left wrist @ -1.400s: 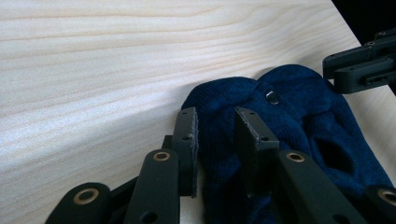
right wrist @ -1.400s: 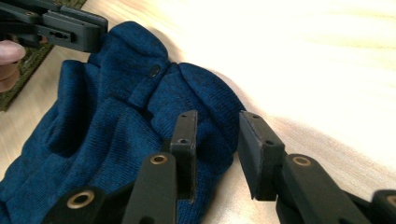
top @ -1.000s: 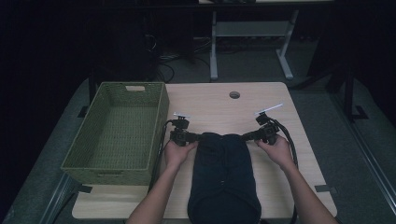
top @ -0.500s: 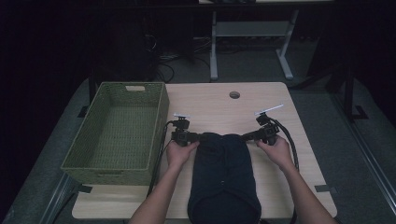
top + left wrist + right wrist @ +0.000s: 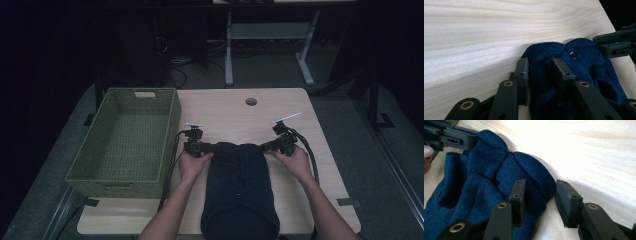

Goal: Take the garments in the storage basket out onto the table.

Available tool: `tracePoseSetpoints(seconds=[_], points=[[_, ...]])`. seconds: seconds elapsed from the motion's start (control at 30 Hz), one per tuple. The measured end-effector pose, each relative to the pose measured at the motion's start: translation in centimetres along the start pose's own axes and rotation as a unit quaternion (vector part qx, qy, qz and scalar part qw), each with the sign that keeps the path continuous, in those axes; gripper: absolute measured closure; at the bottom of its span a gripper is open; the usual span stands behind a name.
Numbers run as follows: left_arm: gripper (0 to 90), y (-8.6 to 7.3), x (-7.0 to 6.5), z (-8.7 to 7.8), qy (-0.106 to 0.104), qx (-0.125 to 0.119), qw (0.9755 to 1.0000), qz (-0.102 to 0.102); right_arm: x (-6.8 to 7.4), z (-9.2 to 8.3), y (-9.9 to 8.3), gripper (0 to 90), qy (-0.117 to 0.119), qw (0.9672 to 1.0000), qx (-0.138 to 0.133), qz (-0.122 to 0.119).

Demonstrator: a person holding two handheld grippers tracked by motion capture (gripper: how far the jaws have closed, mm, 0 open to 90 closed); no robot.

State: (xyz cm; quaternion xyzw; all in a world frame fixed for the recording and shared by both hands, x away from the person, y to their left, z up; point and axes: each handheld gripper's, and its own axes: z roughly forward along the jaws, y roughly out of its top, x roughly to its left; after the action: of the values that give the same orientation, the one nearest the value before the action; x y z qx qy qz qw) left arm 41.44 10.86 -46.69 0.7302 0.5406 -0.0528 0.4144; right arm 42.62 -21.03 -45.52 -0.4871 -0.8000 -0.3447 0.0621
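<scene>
High view: nothing has shifted since a second ago. Sweater (image 5: pixel 239 192) lies flat on the table (image 5: pixel 225 110), basket (image 5: pixel 125 135) to its left; left tool (image 5: pixel 207 148) and right tool (image 5: pixel 267 146) sit at its top corners as before.

Left gripper view: the left tool's jaws stand part open with a fold of knit between them; we can't tell whether the pads bite.

Right gripper view: jaws spread, the outer pad clear of the cloth, so no pinch.

We judge the grasp isn't made yet.
</scene>
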Motion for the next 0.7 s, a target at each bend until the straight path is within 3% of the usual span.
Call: tracePoseSetpoints(seconds=[0.7], points=[[70.5, 0.08, -0.09, 0.21, 0.003, 0.005, 1.0, 0.006, -0.11, 0.7, 0.11, 65.2, -0.006, 0.9999, 0.013, 0.001]])
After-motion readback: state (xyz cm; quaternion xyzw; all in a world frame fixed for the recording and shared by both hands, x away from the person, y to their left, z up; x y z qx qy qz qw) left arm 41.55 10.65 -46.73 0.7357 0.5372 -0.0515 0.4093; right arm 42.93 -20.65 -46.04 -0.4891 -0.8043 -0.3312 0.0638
